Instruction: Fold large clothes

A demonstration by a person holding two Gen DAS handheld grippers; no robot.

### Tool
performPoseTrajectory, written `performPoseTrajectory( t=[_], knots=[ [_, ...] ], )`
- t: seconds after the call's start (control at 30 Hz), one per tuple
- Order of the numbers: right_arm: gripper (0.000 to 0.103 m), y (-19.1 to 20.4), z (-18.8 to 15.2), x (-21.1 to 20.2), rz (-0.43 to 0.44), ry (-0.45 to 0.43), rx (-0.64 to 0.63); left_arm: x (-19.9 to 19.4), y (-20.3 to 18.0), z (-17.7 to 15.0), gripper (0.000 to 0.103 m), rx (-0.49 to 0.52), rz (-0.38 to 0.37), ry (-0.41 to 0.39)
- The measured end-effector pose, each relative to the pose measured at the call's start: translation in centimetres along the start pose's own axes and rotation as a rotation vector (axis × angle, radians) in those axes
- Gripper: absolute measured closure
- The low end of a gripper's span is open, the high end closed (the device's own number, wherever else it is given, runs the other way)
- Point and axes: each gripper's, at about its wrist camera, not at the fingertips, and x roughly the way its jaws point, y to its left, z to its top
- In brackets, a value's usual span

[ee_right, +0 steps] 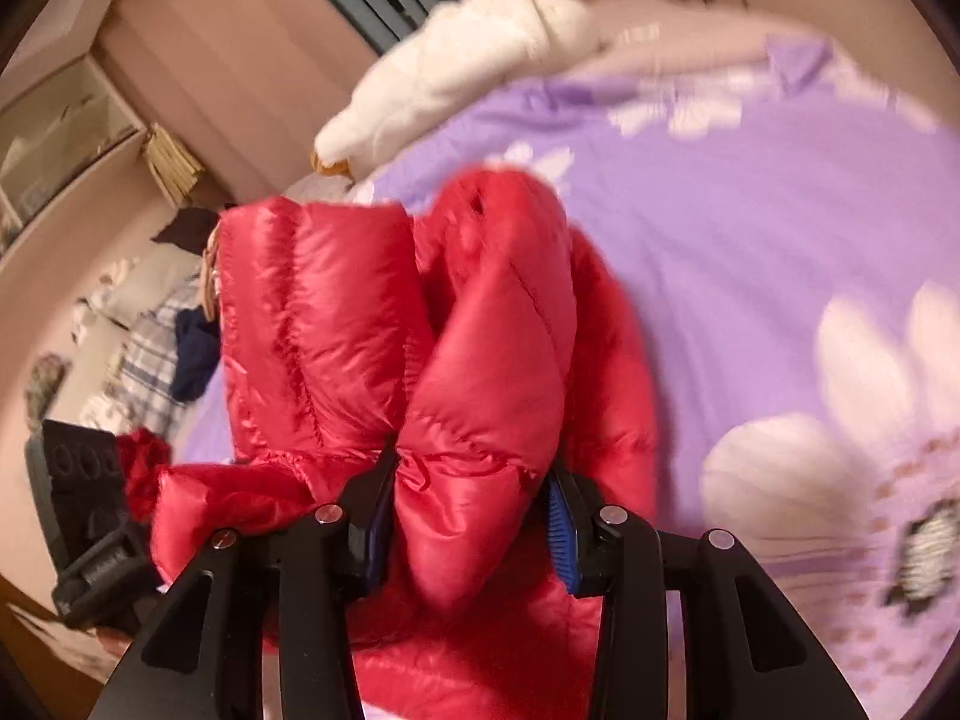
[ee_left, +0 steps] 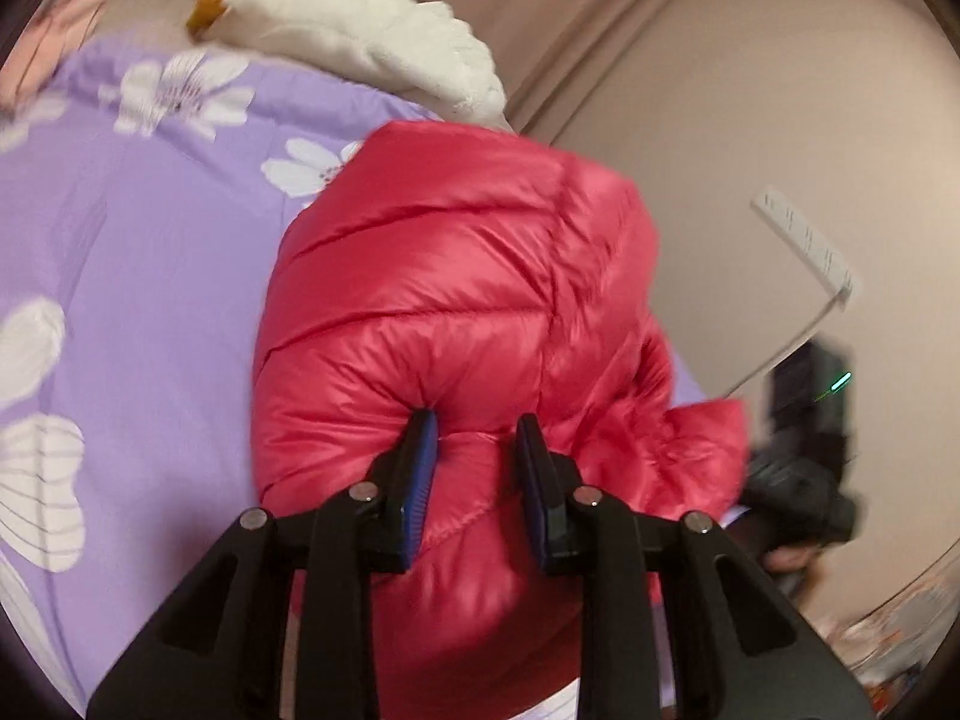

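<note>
The red down jacket [ee_left: 456, 300] hangs bunched above the purple floral bedsheet [ee_left: 150, 276]. The left gripper [ee_left: 477, 426] and the right gripper [ee_right: 474, 468] each pinch 1 puffy fold of it.

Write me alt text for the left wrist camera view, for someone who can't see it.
The left gripper pinches a fold of a shiny red puffer jacket between its blue-padded fingers, above a purple floral bedsheet. A white plush toy lies at the far edge of the bed, and the other gripper shows at the right.

Left gripper [ee_left: 477, 426] jaws pinching red jacket [ee_left: 456, 276]
</note>
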Motion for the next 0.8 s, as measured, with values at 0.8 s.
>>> performPoseTrajectory(
  t=[0.8],
  knots=[
    [0.072, 0.7, -5.5, 0.0, -0.103, 0.055, -0.15, -2.8, 2.5, 0.0, 0.069, -0.167, -0.194, 0.052]
  ],
)
